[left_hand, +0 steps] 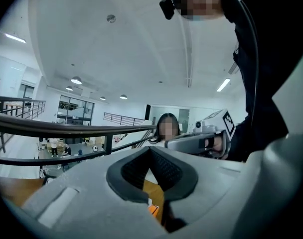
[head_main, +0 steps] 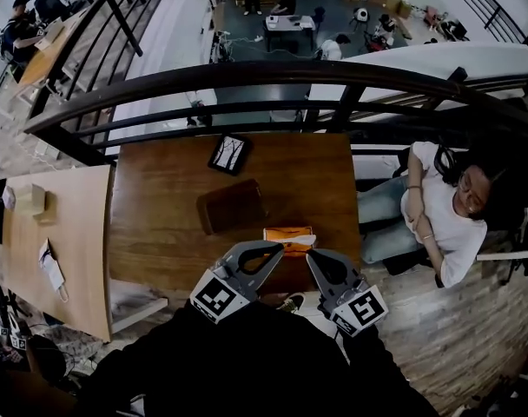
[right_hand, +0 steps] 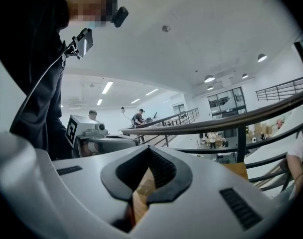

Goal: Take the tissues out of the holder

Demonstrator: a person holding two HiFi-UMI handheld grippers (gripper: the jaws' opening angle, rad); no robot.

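An orange tissue pack [head_main: 288,235] with a white tissue showing on top lies near the front edge of the dark wooden table [head_main: 160,215]. A flat dark brown holder [head_main: 232,205] lies just beyond it to the left. My left gripper [head_main: 277,249] hovers at the pack's near left side, jaws shut with nothing between them. In the left gripper view its tips [left_hand: 151,149] meet, and a bit of the orange pack [left_hand: 152,211] shows below them. My right gripper [head_main: 313,255] sits at the pack's near right corner. Its tips [right_hand: 149,148] also meet, with only table wood visible under them.
A black framed tablet [head_main: 229,153] lies farther back on the table. A dark curved railing [head_main: 247,81] runs behind it over a lower floor. A seated person [head_main: 438,220] is close at the right. A lighter table [head_main: 64,233] with small boxes stands at the left.
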